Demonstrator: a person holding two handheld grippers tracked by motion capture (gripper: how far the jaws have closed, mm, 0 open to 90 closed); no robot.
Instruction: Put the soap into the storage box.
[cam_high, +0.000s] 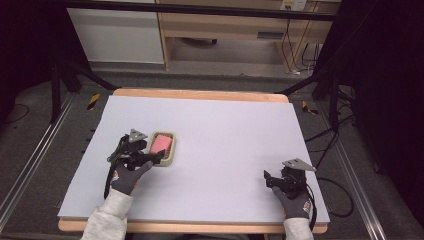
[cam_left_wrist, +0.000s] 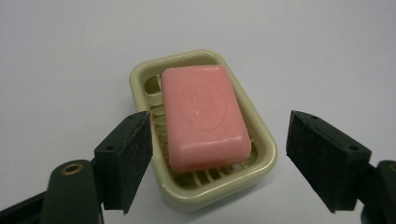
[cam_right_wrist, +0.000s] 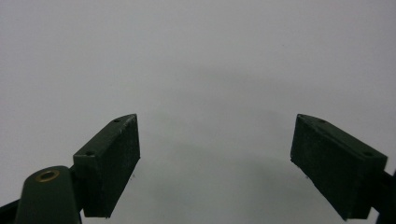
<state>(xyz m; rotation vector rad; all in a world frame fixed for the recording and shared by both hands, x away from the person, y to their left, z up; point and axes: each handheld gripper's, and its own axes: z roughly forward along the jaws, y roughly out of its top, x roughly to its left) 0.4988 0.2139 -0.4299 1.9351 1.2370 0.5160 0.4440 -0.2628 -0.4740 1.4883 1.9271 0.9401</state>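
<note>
Fingers (cam_left_wrist: 135, 154) of left gripper (cam_left_wrist: 219, 158) spread wide, straddling soap dish (cam_left_wrist: 264, 144) near surface's (cam_high: 225, 125) left edge, likely lining up a grasp; right gripper (cam_right_wrist: 215, 163) released, empty.

This looks like a lab or recording studio set up for data capture. A wooden desk (cam_high: 200, 94) topped with a plain pale sheet stands inside a dark metal frame (cam_high: 200, 10), with black curtains (cam_high: 385, 75) at the sides. Cables (cam_high: 300, 50) trail over the grey carpeted floor (cam_high: 30, 145), metal rails (cam_high: 25, 170) run beside the desk, and light wooden furniture (cam_high: 225, 25) stands behind
</note>
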